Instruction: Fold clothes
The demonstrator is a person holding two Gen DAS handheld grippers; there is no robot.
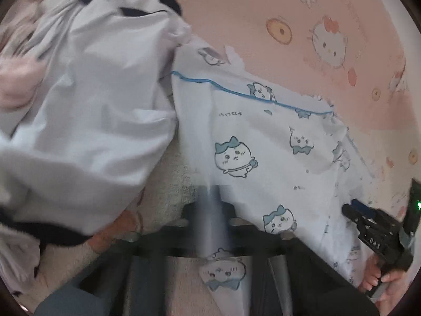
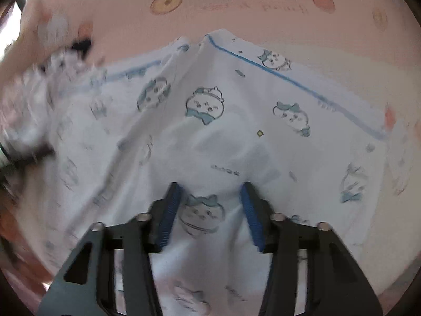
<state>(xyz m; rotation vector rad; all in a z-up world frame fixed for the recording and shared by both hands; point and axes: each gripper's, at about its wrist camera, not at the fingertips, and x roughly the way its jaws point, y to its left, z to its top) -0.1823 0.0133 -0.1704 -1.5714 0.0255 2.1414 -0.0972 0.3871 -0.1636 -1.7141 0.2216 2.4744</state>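
Left wrist view shows the printed garment (image 1: 263, 142), white with little blue cartoon figures and a thin blue piped edge (image 1: 236, 92), lying spread on a pink patterned bedsheet (image 1: 263, 13), with a plain white garment with dark trim (image 1: 86, 100) heaped just beside it on the left, overlapping its edge. The left gripper (image 1: 210, 210) has its jaws fully closed; a motion-blurred grey streak sits at their tips at the cloth's near edge, and whether any fabric is pinched there I cannot tell. In the right wrist view the right gripper (image 2: 210, 210) stands partly open, its blue pads (image 2: 168, 218) straddling a raised ridge of the same printed cloth without clearly pressing on it. The fabric looks thin, light and limp: it drapes into soft creases, so it will sag and slide rather than hold a shape. A sound hold would probably be on the piped hem or at a corner, where the doubled layers give the pads more to bite, with both hands keeping the edge taut.
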